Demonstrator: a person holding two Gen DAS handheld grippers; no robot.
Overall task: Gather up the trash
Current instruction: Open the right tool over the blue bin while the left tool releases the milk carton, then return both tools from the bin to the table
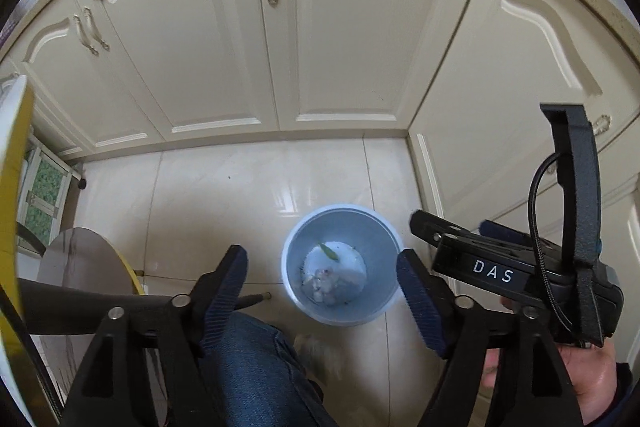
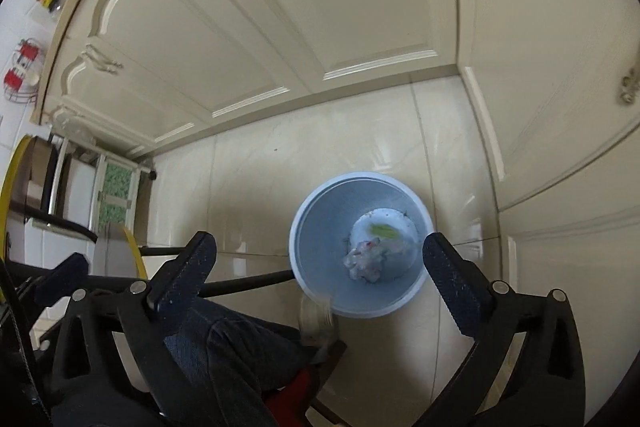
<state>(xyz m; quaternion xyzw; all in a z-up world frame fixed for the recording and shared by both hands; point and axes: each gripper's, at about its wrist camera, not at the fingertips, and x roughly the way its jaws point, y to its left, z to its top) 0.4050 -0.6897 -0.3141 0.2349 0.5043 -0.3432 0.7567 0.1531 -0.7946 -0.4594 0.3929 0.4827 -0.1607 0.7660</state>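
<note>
A round grey-blue trash bin (image 1: 297, 263) stands on the tiled floor below me; it also shows in the right wrist view (image 2: 320, 243). On its white bottom lie a crumpled paper wad (image 1: 325, 279) (image 2: 365, 259) and a green leaf (image 1: 329, 251) (image 2: 383, 229). My left gripper (image 1: 322, 291) is open and empty, high above the bin. My right gripper (image 2: 320, 263) is open and empty, also above the bin; its body (image 1: 496, 269) shows at the right of the left wrist view.
Cream cabinet doors (image 1: 224, 39) close off the far side and a cabinet (image 1: 520, 115) the right. A round yellow-edged table (image 1: 80, 259) (image 2: 116, 247) is at the left. A jeans-clad knee (image 1: 256, 367) (image 2: 228, 359) is below the grippers.
</note>
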